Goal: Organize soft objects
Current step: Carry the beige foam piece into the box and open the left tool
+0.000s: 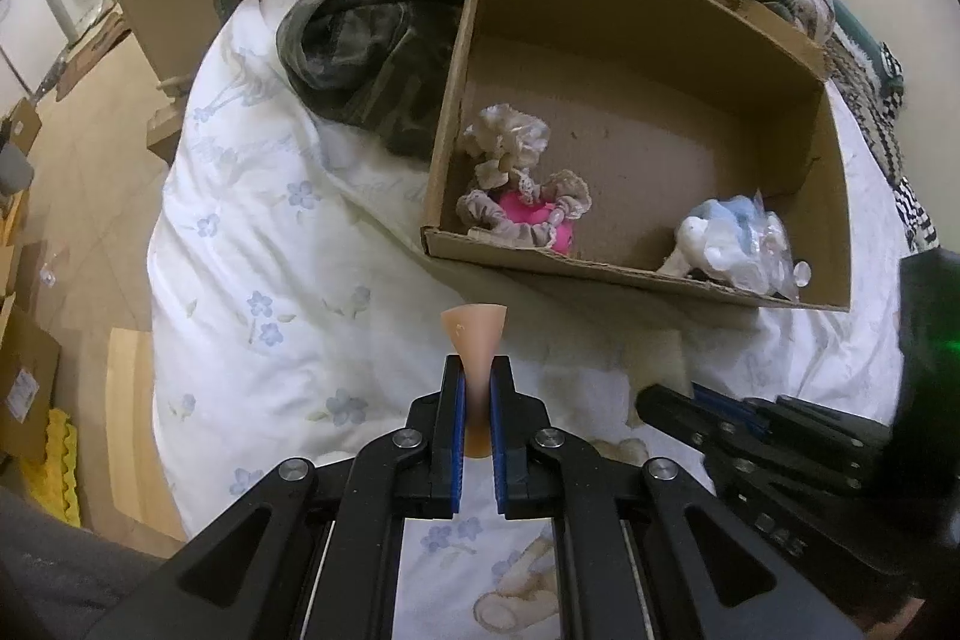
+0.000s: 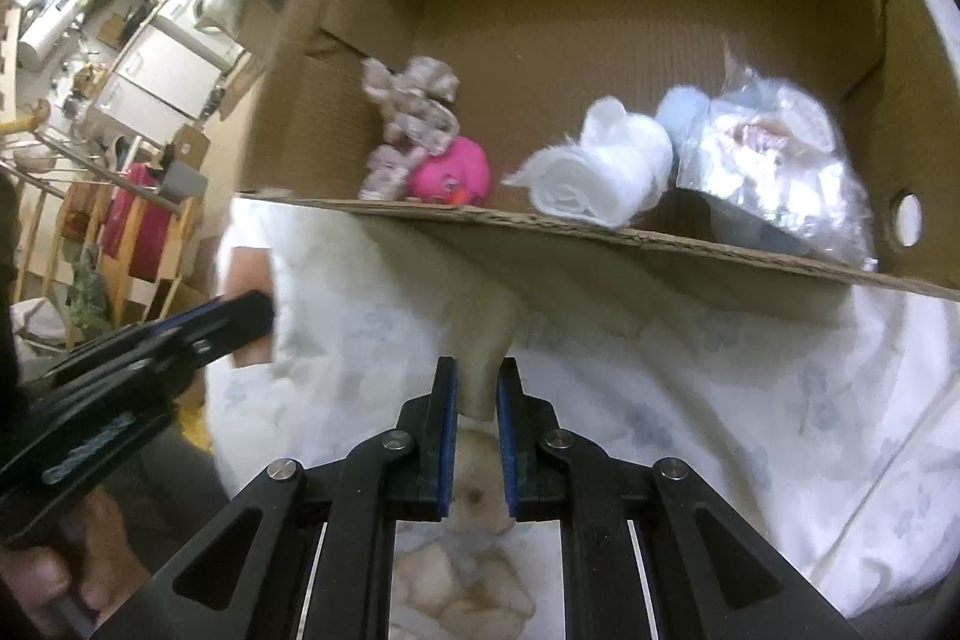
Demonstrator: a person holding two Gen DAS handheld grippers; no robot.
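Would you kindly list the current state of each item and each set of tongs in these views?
Left tongs: shut on peach-coloured soft wedge.
Right tongs: shut on cream soft sponge piece.
Brown cardboard box: open-topped, resting on the bed.
Pink plush toy: lying inside the box.
Beige frilly scrunchies: inside, beside the pink toy.
White rolled cloth: rolled, inside the box.

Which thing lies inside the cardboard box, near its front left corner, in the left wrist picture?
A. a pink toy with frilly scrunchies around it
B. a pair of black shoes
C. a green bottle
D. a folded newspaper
A: in the cardboard box, the pink toy lies by the front left corner, with frilly beige scrunchies on and beside it.
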